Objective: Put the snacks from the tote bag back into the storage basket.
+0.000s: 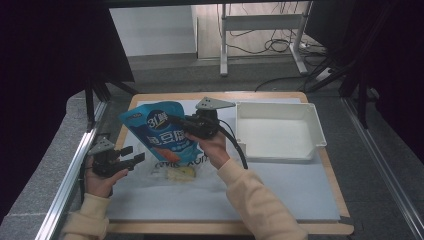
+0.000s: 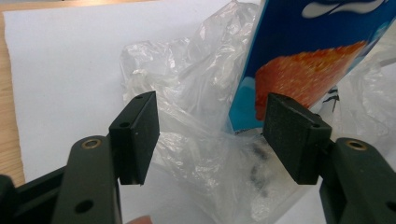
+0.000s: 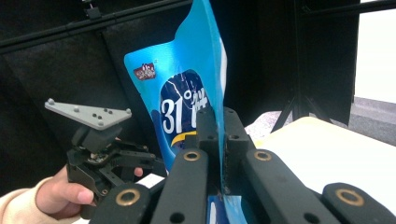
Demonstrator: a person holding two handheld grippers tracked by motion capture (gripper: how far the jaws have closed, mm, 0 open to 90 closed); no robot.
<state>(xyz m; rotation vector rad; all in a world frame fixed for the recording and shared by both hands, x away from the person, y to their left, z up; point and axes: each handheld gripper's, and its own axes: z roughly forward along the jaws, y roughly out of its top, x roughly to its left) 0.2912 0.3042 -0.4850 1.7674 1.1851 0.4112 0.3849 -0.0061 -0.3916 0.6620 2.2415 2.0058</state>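
We have the blue snack pouch [image 1: 159, 134] up off the counter [image 1: 280, 190], pinched flat in our right claw [image 3: 215, 140], whose jaws are clenched on the pouch's edge about halfway up its side. The pouch stands just left of the white tray [image 1: 278, 131], its bottom end still dipping into the crumpled clear plastic bag [image 2: 196, 140] spread on the white mat [image 1: 295, 185]. Our left claw [image 2: 210, 135] is released, jaws wide and holding nothing, hovering low at the bag's left side, pointed at its wrinkled film. To do this well, we judge the left claw should clamp a firm fold of the bag, not just a loose wrinkle, and pin it down near the counter while the right draws the pouch straight up and out. Some small pale items [image 1: 176, 173] sit inside the bag below the pouch; a slow pull keeps them from spilling. Then the tray is right beside us.
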